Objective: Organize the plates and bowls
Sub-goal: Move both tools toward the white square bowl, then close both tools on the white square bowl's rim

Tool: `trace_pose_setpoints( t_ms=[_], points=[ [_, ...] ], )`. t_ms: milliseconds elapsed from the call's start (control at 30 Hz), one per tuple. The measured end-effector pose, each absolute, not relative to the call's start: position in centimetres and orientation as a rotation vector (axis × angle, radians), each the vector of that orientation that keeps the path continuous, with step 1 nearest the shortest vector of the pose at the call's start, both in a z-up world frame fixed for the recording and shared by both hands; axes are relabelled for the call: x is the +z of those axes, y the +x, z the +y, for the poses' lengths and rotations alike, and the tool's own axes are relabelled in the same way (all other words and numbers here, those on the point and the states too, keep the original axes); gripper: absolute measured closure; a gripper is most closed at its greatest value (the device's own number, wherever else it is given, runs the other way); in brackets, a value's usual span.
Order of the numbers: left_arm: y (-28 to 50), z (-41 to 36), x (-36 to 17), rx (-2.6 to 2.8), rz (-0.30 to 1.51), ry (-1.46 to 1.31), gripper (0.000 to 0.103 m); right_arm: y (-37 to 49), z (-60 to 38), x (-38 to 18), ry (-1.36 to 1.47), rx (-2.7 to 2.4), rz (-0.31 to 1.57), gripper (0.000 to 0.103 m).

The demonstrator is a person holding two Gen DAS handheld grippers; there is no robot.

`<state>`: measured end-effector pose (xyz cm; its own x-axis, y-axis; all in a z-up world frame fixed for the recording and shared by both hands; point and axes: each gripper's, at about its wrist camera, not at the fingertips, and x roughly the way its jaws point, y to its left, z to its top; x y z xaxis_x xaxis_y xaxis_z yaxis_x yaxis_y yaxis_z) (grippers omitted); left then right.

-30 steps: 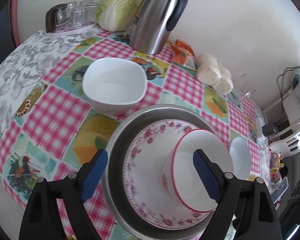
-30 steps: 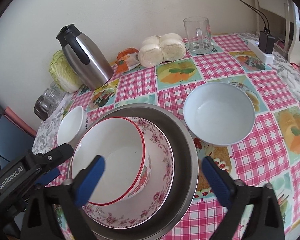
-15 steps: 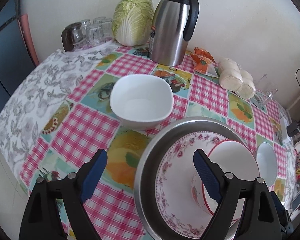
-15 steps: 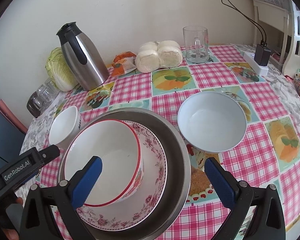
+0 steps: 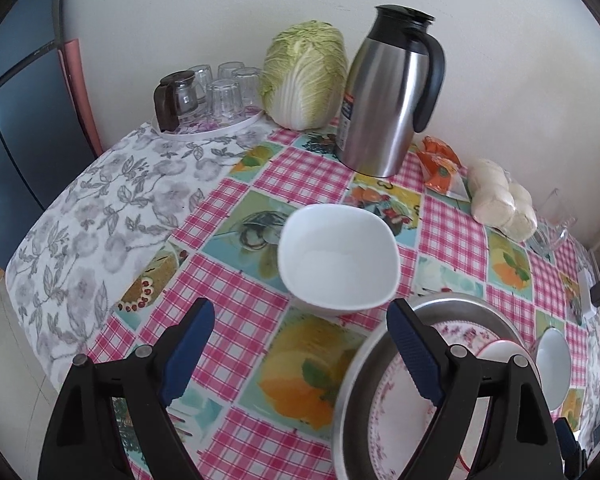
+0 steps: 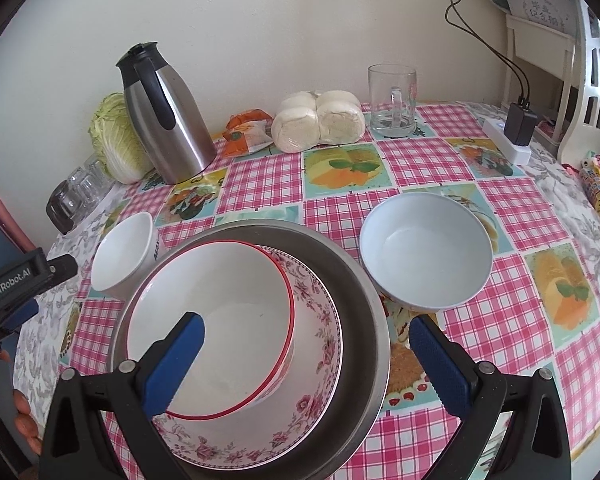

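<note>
A red-rimmed white bowl [image 6: 220, 320] sits on a floral plate [image 6: 312, 360] inside a large steel pan [image 6: 364, 320]. A square white bowl [image 5: 338, 256] [image 6: 124, 252] stands left of the pan. A round pale bowl [image 6: 426, 248] [image 5: 552, 364] stands right of it. My left gripper [image 5: 300, 356] is open and empty, just short of the square bowl, its right finger over the pan's rim [image 5: 360, 364]. My right gripper [image 6: 304, 360] is open and empty above the pan's near side. The left gripper's body shows at the left edge of the right wrist view [image 6: 16, 284].
At the back stand a steel thermos jug [image 5: 388, 92], a cabbage [image 5: 306, 72], a tray of glasses [image 5: 208, 96], an orange packet [image 6: 248, 132], bagged buns [image 6: 320, 120] and a glass mug [image 6: 392, 100]. A power strip [image 6: 508, 140] lies far right.
My left gripper has pulled back and swung left, off the red-rimmed bowl and toward the square white bowl. My right gripper has drawn back slightly. Both stay open.
</note>
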<state>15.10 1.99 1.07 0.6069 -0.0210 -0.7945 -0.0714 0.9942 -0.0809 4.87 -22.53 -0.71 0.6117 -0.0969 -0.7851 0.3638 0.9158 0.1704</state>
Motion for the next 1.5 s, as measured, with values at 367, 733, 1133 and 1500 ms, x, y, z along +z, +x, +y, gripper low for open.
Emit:
trace_pose_setpoints(
  t_ms=[367,733,1133,1500],
  points=[
    [16.9,7.8,-1.1,0.085,0.954,-0.206,0.015,5.4,-22.9,0.3,0.308,-0.348,0.891,0.0],
    [17.7,10.7,-2.3,0.081,0.947,-0.313,0.014,8.2,-21.9,4.2,0.276,-0.352,0.887,0.0],
    [18.2,13.9,-3.0,0.083,0.859,-0.441,0.001,12.8,-18.3,7.5,0.154,-0.328,0.882,0.0],
    [18.7,16.1,-5.0,0.03,0.923,-0.588,0.001,17.5,-13.6,6.0,0.092,-0.196,0.988,0.0]
  ],
)
